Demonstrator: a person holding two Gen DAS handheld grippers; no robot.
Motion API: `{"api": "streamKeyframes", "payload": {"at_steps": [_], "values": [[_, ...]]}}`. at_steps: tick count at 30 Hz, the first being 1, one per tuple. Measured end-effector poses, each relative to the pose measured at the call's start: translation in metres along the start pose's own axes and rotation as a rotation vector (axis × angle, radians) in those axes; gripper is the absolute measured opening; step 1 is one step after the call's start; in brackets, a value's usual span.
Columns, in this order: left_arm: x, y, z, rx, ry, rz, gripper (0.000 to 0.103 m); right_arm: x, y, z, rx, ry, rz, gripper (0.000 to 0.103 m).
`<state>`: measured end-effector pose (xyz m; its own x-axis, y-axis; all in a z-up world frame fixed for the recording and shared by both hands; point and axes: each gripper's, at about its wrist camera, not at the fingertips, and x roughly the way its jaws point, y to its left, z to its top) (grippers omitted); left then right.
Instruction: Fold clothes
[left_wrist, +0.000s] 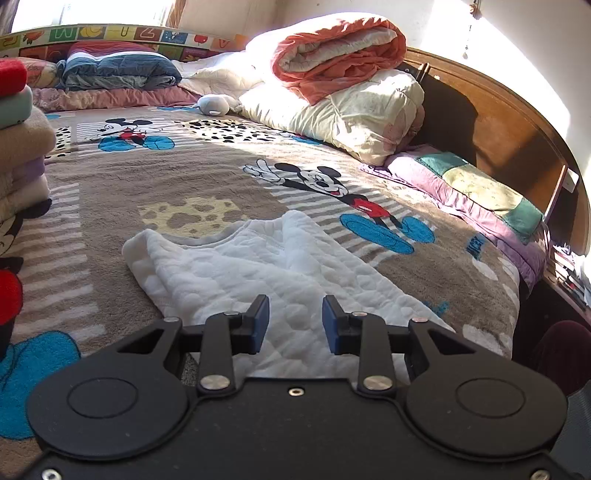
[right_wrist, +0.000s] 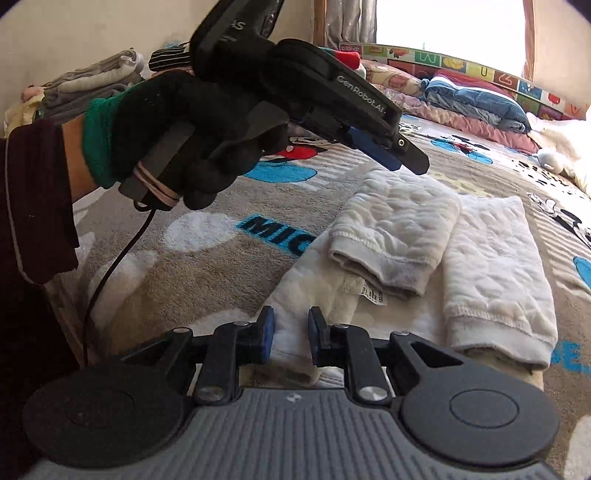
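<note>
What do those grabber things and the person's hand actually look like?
Each tool, left and right, is black plastic with two blue-padded fingers and round discs. One reads "GenRobot.AI". The left hand wears a black glove with a green cuff, dark maroon sleeve, and a black cable hangs.

Place: home bedroom.
Bed: cartoon-mouse blanket (left_wrist: 207, 177) covers the mattress; wooden headboard (left_wrist: 509, 125) at right.
Bedding: rolled quilts (left_wrist: 343, 74) far right; pillows (left_wrist: 118, 70) far left.
Window: sunlit window (right_wrist: 447, 22) beyond.

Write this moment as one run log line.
garment: white quilted top, sleeves folded in, on Mickey blanket | left gripper: open, above garment | right gripper: open, empty
</note>
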<state>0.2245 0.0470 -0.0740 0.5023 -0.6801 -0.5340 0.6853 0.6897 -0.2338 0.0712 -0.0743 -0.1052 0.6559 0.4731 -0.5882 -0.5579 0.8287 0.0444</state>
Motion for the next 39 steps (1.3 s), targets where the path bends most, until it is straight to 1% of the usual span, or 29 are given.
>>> {"api": "streamKeyframes", "payload": {"at_steps": [2,4,5,8,11,12,13,15,16,17,18,20,22,25,27,30,32,33,35,36,37,39], "values": [[-0.006,-0.007,-0.008,0.023,0.018,0.002,0.029,0.002,-0.005,-0.004,0.043,-0.01,0.018,0.02],[-0.014,-0.015,-0.017,0.055,0.027,0.003,0.029,0.002,-0.007,-0.007,0.051,-0.02,0.021,0.02],[-0.019,-0.022,-0.022,0.086,0.028,0.007,0.029,0.002,-0.008,-0.009,0.058,-0.026,0.023,0.02],[-0.022,-0.046,-0.032,0.225,0.042,0.048,0.029,0.002,-0.011,-0.012,0.078,-0.044,0.028,0.02],[-0.013,-0.058,-0.046,0.308,0.094,0.037,0.029,0.0,-0.014,-0.016,0.102,-0.069,0.034,0.02],[-0.01,-0.062,-0.049,0.342,0.113,0.054,0.029,-0.001,-0.015,-0.018,0.109,-0.079,0.036,0.02],[-0.006,-0.067,-0.054,0.397,0.136,0.089,0.029,-0.003,-0.016,-0.02,0.115,-0.088,0.038,0.02],[0.0,-0.074,-0.06,0.482,0.149,0.17,0.029,-0.004,-0.014,-0.021,0.116,-0.092,0.029,0.02],[0.001,-0.076,-0.06,0.499,0.147,0.19,0.019,-0.005,-0.013,-0.021,0.115,-0.093,0.024,0.02],[-0.001,-0.077,-0.06,0.514,0.137,0.19,0.011,-0.005,-0.012,-0.022,0.114,-0.094,0.02,0.02],[-0.005,-0.078,-0.058,0.519,0.123,0.188,0.011,-0.005,-0.012,-0.022,0.114,-0.095,0.019,0.02],[-0.015,-0.078,-0.053,0.518,0.089,0.187,0.007,-0.006,-0.015,-0.023,0.128,-0.1,0.026,0.02],[-0.025,-0.078,-0.047,0.522,0.069,0.189,0.005,-0.008,-0.018,-0.023,0.152,-0.102,0.034,0.02],[-0.022,-0.076,-0.052,0.514,0.104,0.153,0.005,-0.009,-0.018,-0.022,0.165,-0.098,0.027,0.02],[-0.009,-0.075,-0.062,0.515,0.172,0.116,0.006,-0.008,-0.018,-0.022,0.171,-0.097,0.024,0.02],[-0.011,-0.074,-0.06,0.483,0.181,0.078,0.008,-0.008,-0.016,-0.021,0.174,-0.095,0.017,0.021],[-0.028,-0.068,-0.049,0.434,0.107,0.039,0.01,-0.011,-0.013,-0.02,0.153,-0.099,0.005,0.023],[-0.033,-0.062,-0.042,0.391,0.061,0.039,0.01,-0.012,-0.012,-0.019,0.142,-0.102,-0.002,0.026],[-0.041,-0.049,-0.029,0.295,-0.033,0.047,0.01,-0.015,-0.008,-0.018,0.122,-0.106,-0.014,0.031],[-0.038,-0.043,-0.024,0.249,-0.064,0.085,0.01,-0.016,-0.009,-0.018,0.124,-0.107,-0.02,0.035],[-0.032,-0.035,-0.02,0.197,-0.079,0.145,0.01,-0.018,-0.009,-0.017,0.125,-0.109,-0.025,0.038],[-0.017,-0.021,-0.015,0.118,-0.08,0.232,0.01,-0.021,-0.009,-0.017,0.123,-0.106,-0.034,0.041]]}}
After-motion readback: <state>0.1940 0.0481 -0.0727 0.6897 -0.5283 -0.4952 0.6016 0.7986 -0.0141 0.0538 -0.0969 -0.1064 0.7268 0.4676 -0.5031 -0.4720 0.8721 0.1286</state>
